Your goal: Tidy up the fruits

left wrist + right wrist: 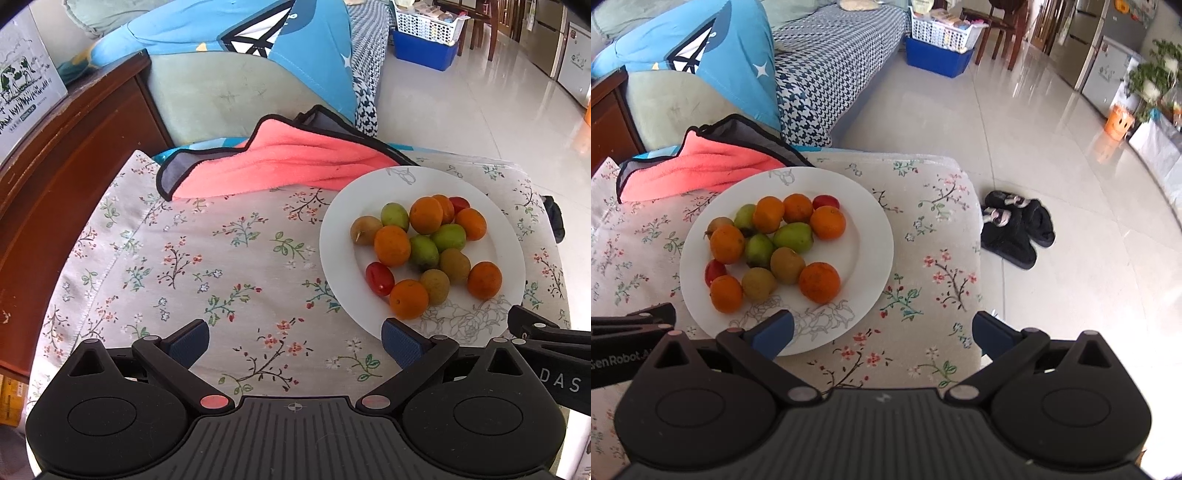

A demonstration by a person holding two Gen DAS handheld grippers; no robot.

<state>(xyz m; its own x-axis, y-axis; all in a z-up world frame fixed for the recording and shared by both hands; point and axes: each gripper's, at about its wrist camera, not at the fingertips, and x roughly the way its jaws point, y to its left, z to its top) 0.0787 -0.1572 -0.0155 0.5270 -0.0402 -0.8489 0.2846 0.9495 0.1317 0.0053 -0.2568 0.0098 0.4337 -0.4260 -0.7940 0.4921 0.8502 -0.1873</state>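
At the far left of the left wrist view a dark wooden cabinet is seen, with a printed carton set on top of it. Beside it a table is covered by a floral tablecloth, and a coral towel with dark edging is bunched along the far edge of the cloth. The left gripper is held low over the bare cloth with its blue-padded jaws spread wide, and nothing is held between them. To the right, a white plate is set on the cloth, its near rim being overlapped by the right pad of that gripper. A heap of fruits is gathered on the plate: small oranges, green and brownish fruits, and a red one at the near left of the heap. In the right wrist view the same plate is found left of centre, and the right gripper is positioned at the near right corner of the table, jaws likewise wide apart and empty, the left pad lying over the plate's near rim. Further right, on the tiled floor beyond the table edge, a pair of black slippers is seen.
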